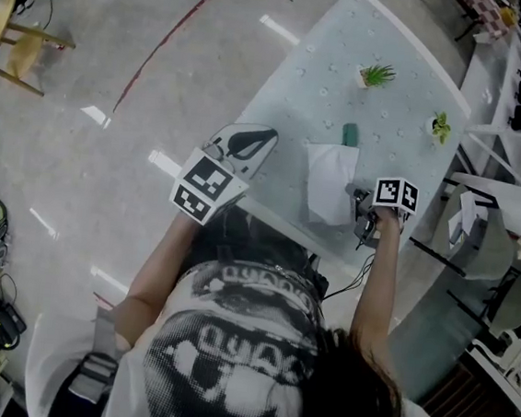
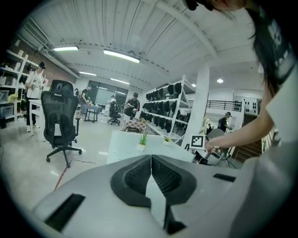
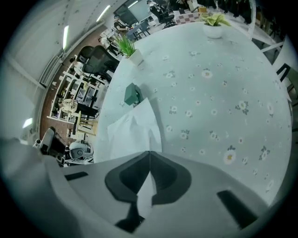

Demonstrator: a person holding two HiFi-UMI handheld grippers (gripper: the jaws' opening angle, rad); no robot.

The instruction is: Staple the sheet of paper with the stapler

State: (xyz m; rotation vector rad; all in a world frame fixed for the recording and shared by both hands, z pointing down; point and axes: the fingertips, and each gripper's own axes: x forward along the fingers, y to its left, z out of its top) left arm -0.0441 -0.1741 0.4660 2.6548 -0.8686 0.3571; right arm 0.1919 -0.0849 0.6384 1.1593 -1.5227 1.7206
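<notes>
The left tool (image 2: 151, 157) hangs off the worktop's (image 1: 403, 88) near-left corner, its jaws pressed together with nothing between them. The sheet of paper (image 1: 328, 184) lies rumpled mid-worktop. Just past its far edge sits the green stapler (image 1: 350, 134) — too small to tell whether they touch. The right tool (image 3: 149, 153) is pinched nearly closed on the sheet's right edge.

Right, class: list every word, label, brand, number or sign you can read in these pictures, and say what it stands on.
No text can be read in any view.
The T-shirt: black-and-white print, no legible letters.
The left marker cube and right marker cube: square patterns only, no words.
The stapler and sheet of paper: no print visible.
</notes>
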